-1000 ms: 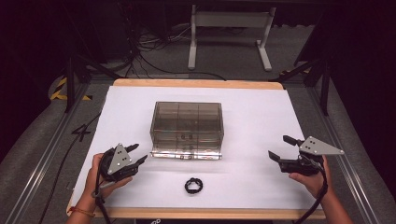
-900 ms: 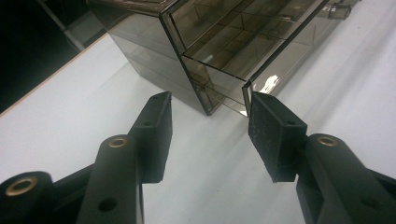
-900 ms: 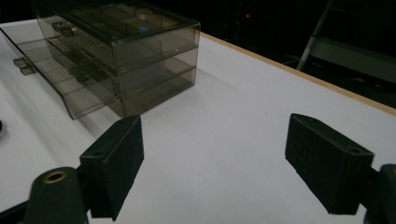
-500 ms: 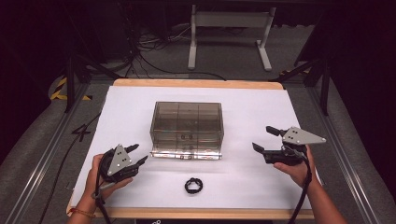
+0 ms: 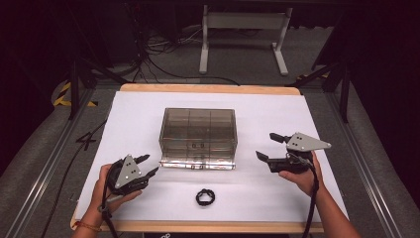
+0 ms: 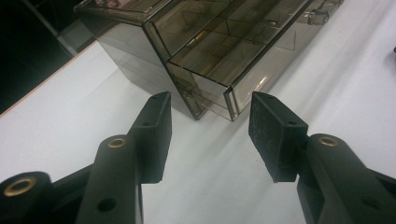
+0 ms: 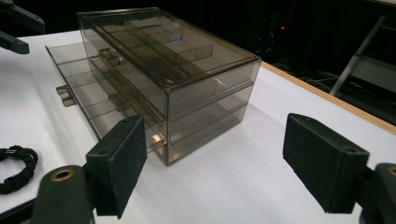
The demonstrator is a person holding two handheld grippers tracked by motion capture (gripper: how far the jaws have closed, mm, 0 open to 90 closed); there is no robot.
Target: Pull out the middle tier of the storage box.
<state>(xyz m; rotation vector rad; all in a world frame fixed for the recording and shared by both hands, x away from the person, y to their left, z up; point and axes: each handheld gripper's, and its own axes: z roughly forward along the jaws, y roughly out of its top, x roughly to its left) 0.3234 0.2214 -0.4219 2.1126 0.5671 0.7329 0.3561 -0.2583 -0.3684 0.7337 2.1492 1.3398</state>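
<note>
A smoky clear plastic drawer box stands mid-table, its bottom drawer pulled partly out toward the near edge. The box lies just ahead of my left gripper's jaws, and the box also sits in front of the right jaws. A black coiled band lies on the white sheet in front of the drawer; the band appears at the left edge of the right gripper view. My left gripper is open beside the drawer's left end. My right gripper is open, right of the box, holding nothing.
The white sheet covers a wooden-edged table. Dark floor with cables and a metal stand lies beyond the far edge. Grey rails run along both sides of the table.
My right gripper has moved left and a little away from the near edge, toward the box's right side. The left gripper has stayed in place.
</note>
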